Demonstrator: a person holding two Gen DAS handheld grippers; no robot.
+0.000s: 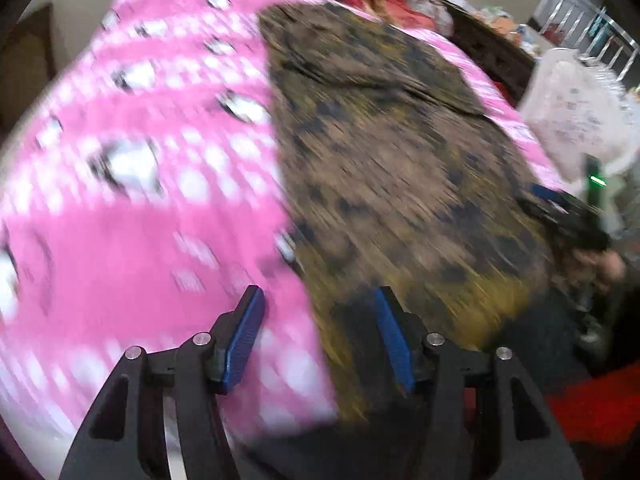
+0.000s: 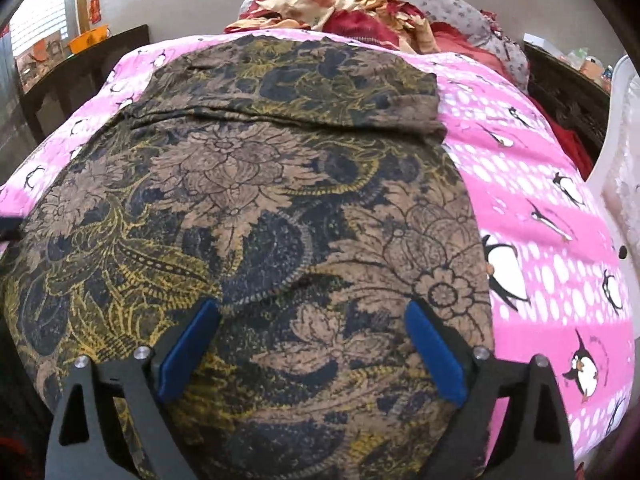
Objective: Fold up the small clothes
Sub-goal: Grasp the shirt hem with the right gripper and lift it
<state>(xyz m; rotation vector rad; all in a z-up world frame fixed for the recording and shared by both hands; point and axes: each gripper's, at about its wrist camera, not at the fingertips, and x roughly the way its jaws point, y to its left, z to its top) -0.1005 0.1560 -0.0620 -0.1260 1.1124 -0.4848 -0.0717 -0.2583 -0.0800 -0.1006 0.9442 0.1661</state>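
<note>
A brown garment with black and yellow flower print (image 2: 280, 200) lies spread on a pink penguin-print bedcover (image 2: 540, 208); its far end is folded over. It also shows, blurred, in the left wrist view (image 1: 400, 168). My right gripper (image 2: 312, 312) is open and empty, hovering over the garment's near part. My left gripper (image 1: 316, 300) is open and empty, over the garment's left edge where it meets the pink bedcover (image 1: 140, 200). The right gripper (image 1: 560, 208) appears at the garment's far right side in the left wrist view.
A pile of red and orange cloth (image 2: 340, 8) and a grey pillow (image 2: 440, 0) lie at the bed's head. Dark wooden furniture (image 2: 80, 68) stands left, a white plastic chair (image 2: 624, 160) right. A red mat (image 1: 592, 408) lies on the floor.
</note>
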